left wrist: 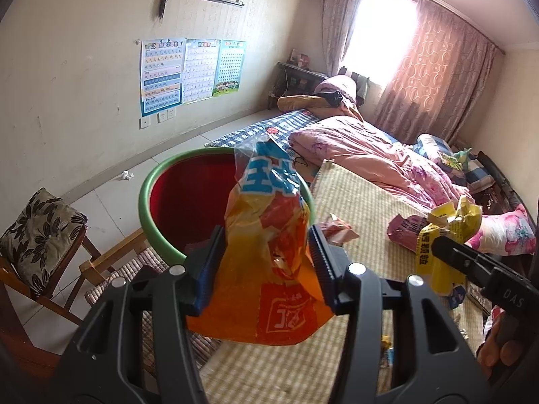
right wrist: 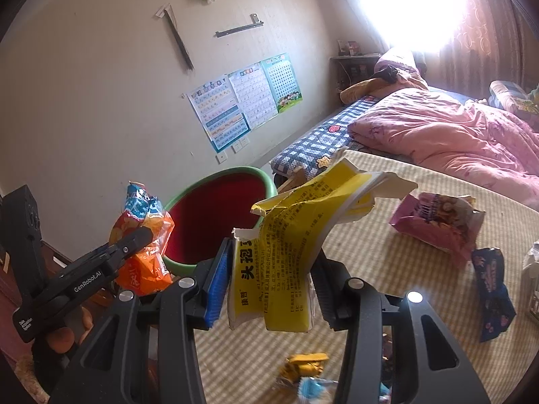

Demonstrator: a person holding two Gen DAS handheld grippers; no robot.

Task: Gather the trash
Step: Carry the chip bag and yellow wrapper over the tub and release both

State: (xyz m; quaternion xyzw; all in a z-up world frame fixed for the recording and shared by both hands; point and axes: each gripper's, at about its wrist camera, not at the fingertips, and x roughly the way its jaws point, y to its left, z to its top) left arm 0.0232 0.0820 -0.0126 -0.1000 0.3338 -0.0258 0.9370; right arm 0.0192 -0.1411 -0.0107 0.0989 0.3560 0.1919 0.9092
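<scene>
My left gripper [left wrist: 266, 262] is shut on an orange and blue snack bag [left wrist: 269, 235], which stands up between the pads in front of a green-rimmed red bin [left wrist: 161, 181]. My right gripper [right wrist: 269, 279] is shut on a crumpled yellow box wrapper [right wrist: 296, 229], held above the straw mat and to the right of the bin [right wrist: 219, 215]. In the left wrist view the right gripper [left wrist: 448, 249] and its yellow wrapper [left wrist: 441, 235] show at the right. In the right wrist view the left gripper [right wrist: 141, 235] and the orange bag [right wrist: 145, 252] appear at the left.
A pink snack bag [right wrist: 438, 222], a dark blue wrapper [right wrist: 492, 286] and small yellow and blue wrappers [right wrist: 306, 367] lie on the straw mat [right wrist: 387, 269]. A pink quilt [left wrist: 387, 155] covers the bed behind. A chair with a floral cushion [left wrist: 37, 235] stands left of the bin.
</scene>
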